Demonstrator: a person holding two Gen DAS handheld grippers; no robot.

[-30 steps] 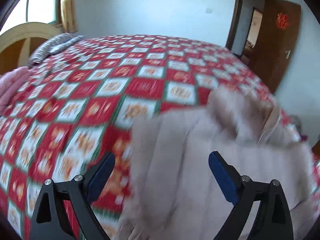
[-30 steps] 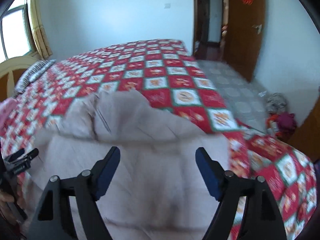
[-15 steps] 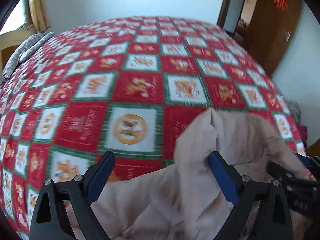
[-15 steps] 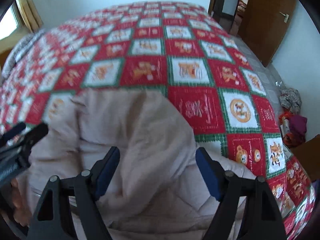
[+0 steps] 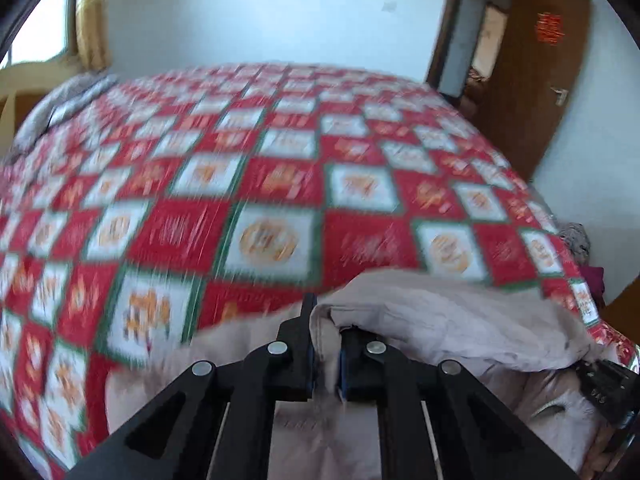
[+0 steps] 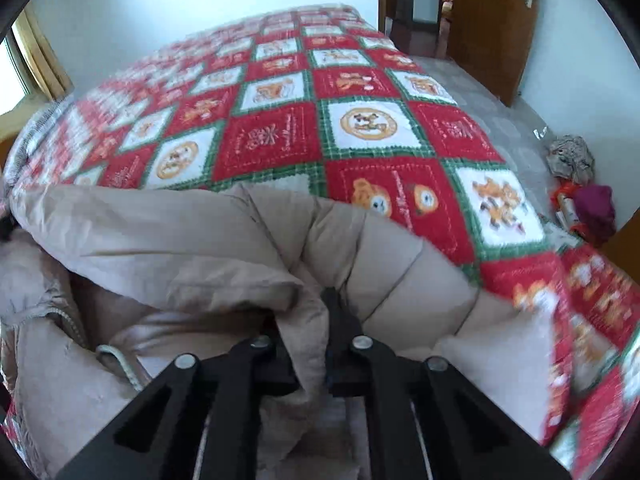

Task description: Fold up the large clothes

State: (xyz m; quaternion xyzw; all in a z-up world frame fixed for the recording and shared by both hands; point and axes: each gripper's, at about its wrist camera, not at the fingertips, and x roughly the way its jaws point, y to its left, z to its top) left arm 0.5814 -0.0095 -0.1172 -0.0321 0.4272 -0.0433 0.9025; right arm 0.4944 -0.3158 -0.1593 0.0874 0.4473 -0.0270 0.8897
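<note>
Fabric fills the nearest part of both wrist views: a beige padded coat [image 6: 192, 240] bunched at the near edge of a bed. The left gripper [image 5: 325, 344] has its black fingers [image 5: 298, 344] pinched narrow on a raised fold of the coat, the cloth standing up between them. The right gripper [image 6: 316, 332] does the same, its fingers [image 6: 342, 332] squeezed on another upright ridge of the same coat. In the left view the right gripper's black frame shows at the far right edge, so both grips sit near each other along the coat's near side.

The coat lies crumpled, its long axis running roughly side to side along the bed's near edge; which end is collar or hem cannot be told. A drawcord [image 6: 120, 360] hangs at its left part.

Beyond it spreads a red, white and green patchwork bedspread [image 6: 280, 136], reaching to the bed's far edge. Farther off stand a white wall, a brown wooden door [image 5: 532, 64] at right and a window [image 5: 40, 32] at left. Small clutter [image 6: 576, 184] lies on the floor right of the bed.
</note>
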